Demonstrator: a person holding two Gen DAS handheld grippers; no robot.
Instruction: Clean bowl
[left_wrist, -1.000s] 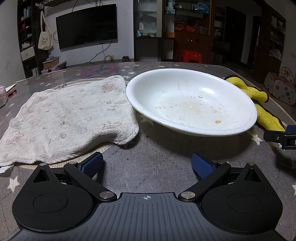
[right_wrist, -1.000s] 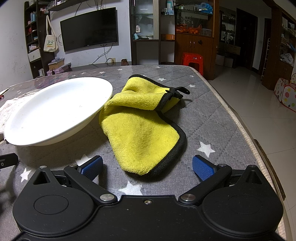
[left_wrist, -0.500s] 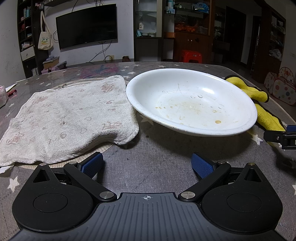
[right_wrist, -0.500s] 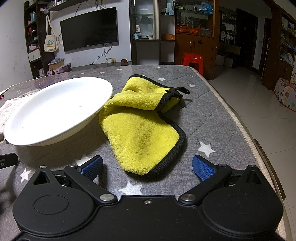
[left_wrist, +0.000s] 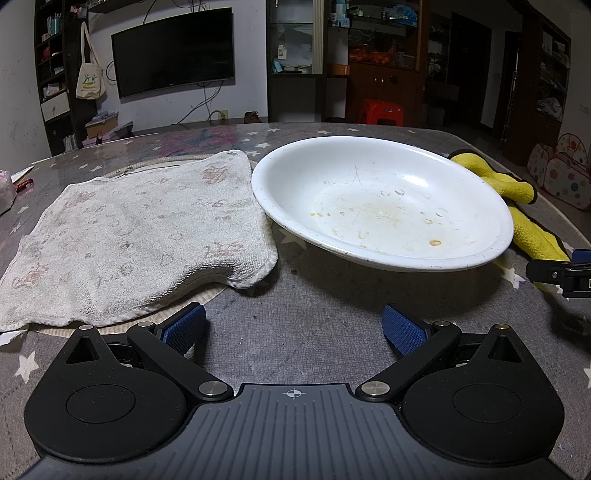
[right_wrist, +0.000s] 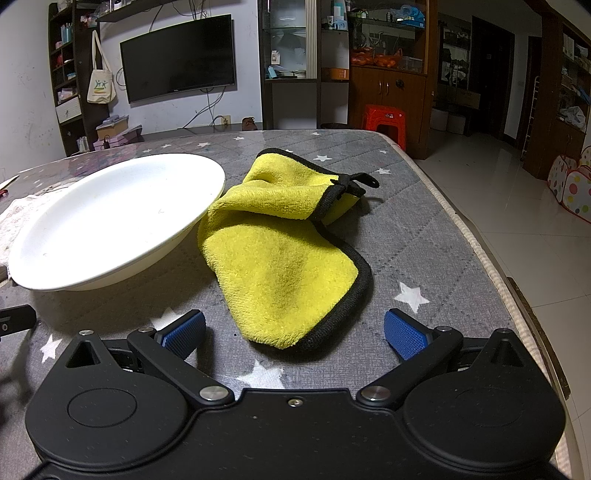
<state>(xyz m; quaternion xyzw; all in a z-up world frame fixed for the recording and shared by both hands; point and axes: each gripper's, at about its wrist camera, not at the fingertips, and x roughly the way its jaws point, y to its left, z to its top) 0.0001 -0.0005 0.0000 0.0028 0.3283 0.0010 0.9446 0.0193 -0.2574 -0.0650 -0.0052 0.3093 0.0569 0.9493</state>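
Observation:
A wide white bowl (left_wrist: 384, 206) with brownish stains and drops inside sits on the grey star-patterned table; in the right wrist view the bowl (right_wrist: 110, 218) lies to the left. A yellow cloth (right_wrist: 284, 251) with black trim lies crumpled right of it, its near end between my right gripper's fingers. The cloth (left_wrist: 524, 218) peeks out behind the bowl in the left wrist view. My left gripper (left_wrist: 293, 326) is open, low over bare table in front of the bowl. My right gripper (right_wrist: 293, 330) is open, holding nothing.
A stained white towel (left_wrist: 129, 236) lies flat left of the bowl on a round mat. The table's right edge (right_wrist: 491, 258) drops to a tiled floor. A red stool (right_wrist: 384, 118), cabinets and a wall television (left_wrist: 173, 48) stand beyond the table.

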